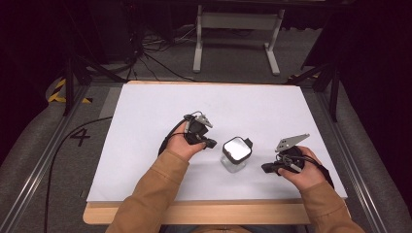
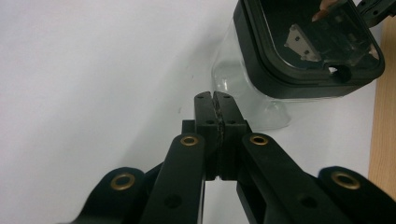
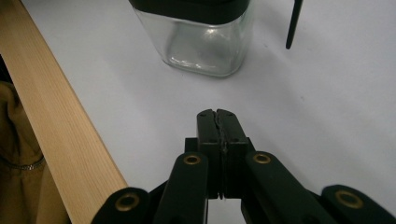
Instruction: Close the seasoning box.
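Note:
A clear square glass jar (image 1: 235,155) with a black-rimmed lid stands upright on the white table top (image 1: 145,111), between the two hands. My left gripper (image 1: 212,143) sits just left of the jar, shut with nothing in it; in the left gripper view its tips (image 2: 215,97) are close to the jar (image 2: 261,88) but apart from it. My right gripper (image 1: 266,168) rests to the right of the jar, also shut and empty. In the right gripper view its tips (image 3: 216,113) point at the jar (image 3: 203,44), with a stretch of bare table between.
A wooden strip (image 1: 194,212) runs along the table's near edge, seen too in the right gripper view (image 3: 56,126). Beyond the table's far edge stands a white metal frame (image 1: 238,29) on the floor, with cables (image 1: 150,53) lying around.

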Demonstrator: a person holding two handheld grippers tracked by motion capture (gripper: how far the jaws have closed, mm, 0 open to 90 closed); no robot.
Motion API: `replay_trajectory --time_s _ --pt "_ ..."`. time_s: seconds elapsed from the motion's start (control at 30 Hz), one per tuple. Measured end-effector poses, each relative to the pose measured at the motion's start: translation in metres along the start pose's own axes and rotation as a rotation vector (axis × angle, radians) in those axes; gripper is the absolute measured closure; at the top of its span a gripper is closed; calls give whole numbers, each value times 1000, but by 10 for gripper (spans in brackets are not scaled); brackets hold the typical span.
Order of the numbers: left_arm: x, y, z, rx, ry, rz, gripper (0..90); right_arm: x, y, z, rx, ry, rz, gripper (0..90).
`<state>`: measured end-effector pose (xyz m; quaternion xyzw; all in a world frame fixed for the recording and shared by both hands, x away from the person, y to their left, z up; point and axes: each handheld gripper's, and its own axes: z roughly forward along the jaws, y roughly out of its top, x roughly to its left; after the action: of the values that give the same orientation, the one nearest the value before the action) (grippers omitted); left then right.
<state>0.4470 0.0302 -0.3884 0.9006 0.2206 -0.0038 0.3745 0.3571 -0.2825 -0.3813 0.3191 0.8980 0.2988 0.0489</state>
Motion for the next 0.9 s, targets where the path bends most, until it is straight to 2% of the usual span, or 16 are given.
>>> replay_trajectory --time_s 0.2,0.3,0.43,0.67,0.77,0.8,0.9 --pt "-1 4 10 8 -35 9 899 1 -5 2 6 1 6 900" --pt "-2 7 14 22 -48 29 899 2 -8 0 3 1 9 900" --pt "-3 8 15 28 -66 32 900 2 -10 -3 -4 -2 14 900" --pt "-4 9 14 48 -72 39 900 0 -11 -5 -7 -5 24 900" --pt "-9 9 15 63 -88 33 899 -1 -11 -6 -12 -8 28 900" --pt "-10 10 15 72 -91 47 899 -2 -11 -7 -13 -7 31 900" --pt "-16 11 15 82 -101 51 899 -3 -12 -8 -16 -11 29 900"
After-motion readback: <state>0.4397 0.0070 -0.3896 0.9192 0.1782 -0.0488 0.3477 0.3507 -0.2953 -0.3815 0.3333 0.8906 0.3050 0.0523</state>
